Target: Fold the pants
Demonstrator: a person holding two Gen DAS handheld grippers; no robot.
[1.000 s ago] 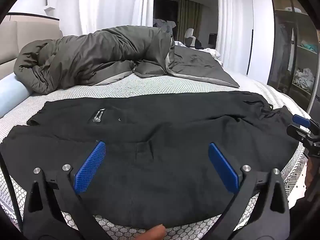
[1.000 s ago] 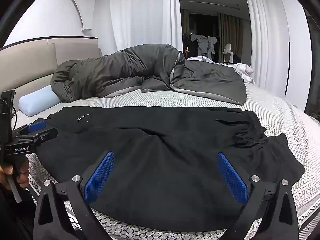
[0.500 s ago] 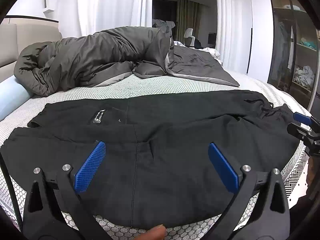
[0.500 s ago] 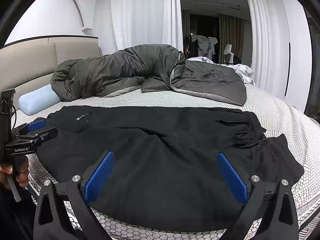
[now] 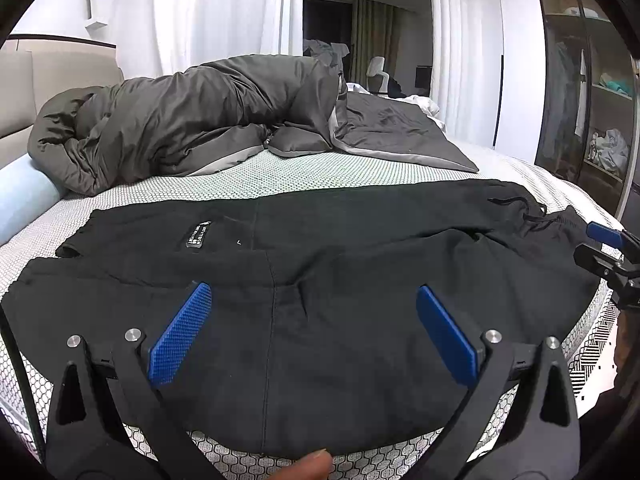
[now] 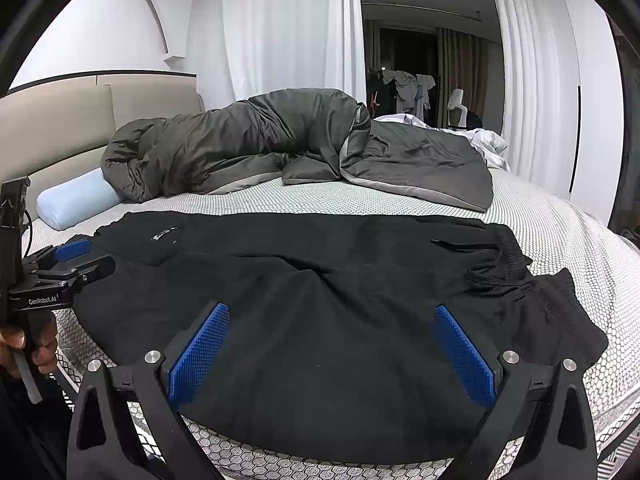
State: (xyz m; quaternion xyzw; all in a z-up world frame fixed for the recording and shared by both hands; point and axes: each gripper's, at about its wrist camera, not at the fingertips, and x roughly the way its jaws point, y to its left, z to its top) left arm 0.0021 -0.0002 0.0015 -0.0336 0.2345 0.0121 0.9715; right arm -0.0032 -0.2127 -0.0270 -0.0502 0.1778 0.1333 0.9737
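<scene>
On honeycomb-knit bed [image 5: 320, 168]: matte blk pants [image 5: 340, 280], flat, wrinkled; both tools spread.

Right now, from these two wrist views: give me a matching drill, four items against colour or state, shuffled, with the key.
Items
1. pants
2. duvet
3. bolster pillow
4. left gripper

Descriptions
A. light blue, half under the bedding
B. black, spread flat along the bed's near edge
C. open, holding nothing
D. dark grey, bunched toward the headboard

Pairs: 1-B, 2-D, 3-A, 4-C
</scene>
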